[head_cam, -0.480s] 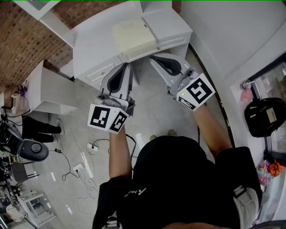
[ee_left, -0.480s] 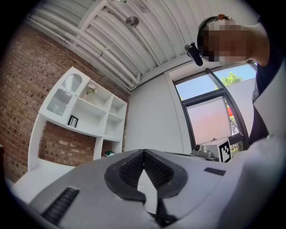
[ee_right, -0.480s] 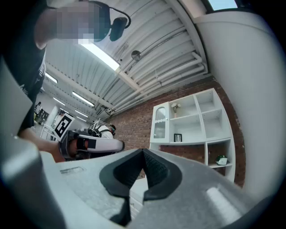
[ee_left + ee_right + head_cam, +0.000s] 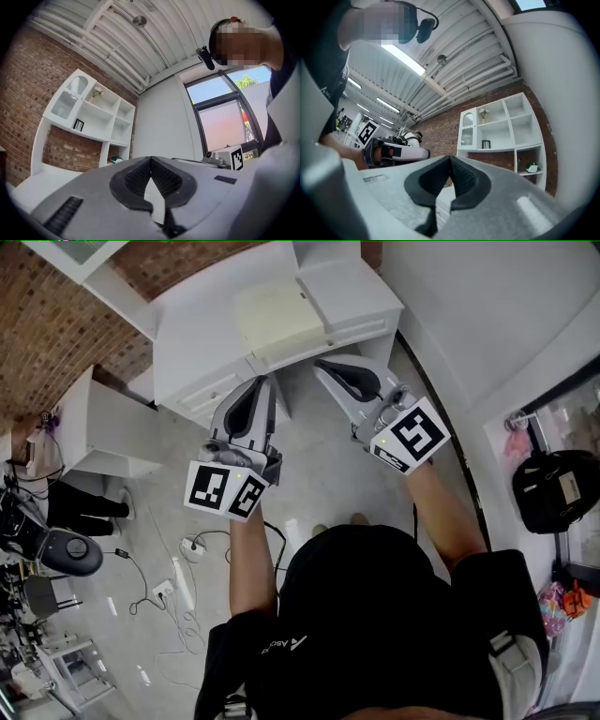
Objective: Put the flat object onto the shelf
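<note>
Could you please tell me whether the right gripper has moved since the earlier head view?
No. The right gripper keeps its tip just below the front edge of the white cabinet, as before.

At twelve o'clock in the head view we see a white cabinet (image 4: pixel 206 343), with a flat cream object (image 4: pixel 279 317) lying on its top. At eight o'clock on the grey floor (image 4: pixel 319 474) lies a white socket block (image 4: pixel 163 592). The shelf unit (image 4: pixel 501 126) holds a small framed picture (image 4: pixel 486 144).

Two tongs (image 4: pixel 269 381) (image 4: pixel 321 362), one flat object (image 4: pixel 279 317), one shelf (image 4: pixel 89 117)
</note>
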The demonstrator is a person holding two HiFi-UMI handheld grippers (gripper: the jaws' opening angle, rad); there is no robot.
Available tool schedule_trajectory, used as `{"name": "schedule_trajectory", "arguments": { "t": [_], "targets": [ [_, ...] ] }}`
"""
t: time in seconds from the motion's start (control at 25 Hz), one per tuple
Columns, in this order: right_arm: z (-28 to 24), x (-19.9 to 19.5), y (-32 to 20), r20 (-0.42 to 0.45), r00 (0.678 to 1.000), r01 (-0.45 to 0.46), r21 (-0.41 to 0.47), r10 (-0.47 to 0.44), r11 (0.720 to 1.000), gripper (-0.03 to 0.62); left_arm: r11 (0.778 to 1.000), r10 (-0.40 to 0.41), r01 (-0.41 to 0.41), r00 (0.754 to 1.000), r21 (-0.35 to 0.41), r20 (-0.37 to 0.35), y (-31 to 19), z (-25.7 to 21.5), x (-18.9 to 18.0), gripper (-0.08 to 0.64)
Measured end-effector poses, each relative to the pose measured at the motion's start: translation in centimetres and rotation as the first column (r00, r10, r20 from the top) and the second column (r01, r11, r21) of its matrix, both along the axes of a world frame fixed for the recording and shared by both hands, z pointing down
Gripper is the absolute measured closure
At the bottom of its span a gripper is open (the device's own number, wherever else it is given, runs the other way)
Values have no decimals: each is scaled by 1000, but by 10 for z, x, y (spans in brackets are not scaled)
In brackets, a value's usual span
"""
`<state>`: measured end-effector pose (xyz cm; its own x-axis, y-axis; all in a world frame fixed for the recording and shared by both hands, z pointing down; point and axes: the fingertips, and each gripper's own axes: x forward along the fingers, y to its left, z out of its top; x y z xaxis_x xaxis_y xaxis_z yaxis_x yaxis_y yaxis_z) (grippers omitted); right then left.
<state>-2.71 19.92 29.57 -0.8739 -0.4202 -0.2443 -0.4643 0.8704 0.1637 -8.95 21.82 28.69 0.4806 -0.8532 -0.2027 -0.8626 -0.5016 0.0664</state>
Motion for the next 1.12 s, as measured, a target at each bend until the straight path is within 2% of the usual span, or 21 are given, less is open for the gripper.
{"name": "schedule_trajectory", "arguments": {
  "t": [0.6, 0.88, 1.12],
  "targets": [
    [40, 36, -65, -47, 997, -66, -143, 60, 987, 589, 997, -70, 69, 997, 20, 28, -39, 15, 22, 561],
    [62, 18, -107, -40, 996, -90, -257, 83, 962, 560, 997, -73, 73, 997, 17, 15, -68, 21, -1, 561],
    [86, -5, -157, -26, 991, -133, -357, 132, 925, 527, 999, -41, 41, 999, 15, 8, -106, 34, -30, 561]
  ]
}}
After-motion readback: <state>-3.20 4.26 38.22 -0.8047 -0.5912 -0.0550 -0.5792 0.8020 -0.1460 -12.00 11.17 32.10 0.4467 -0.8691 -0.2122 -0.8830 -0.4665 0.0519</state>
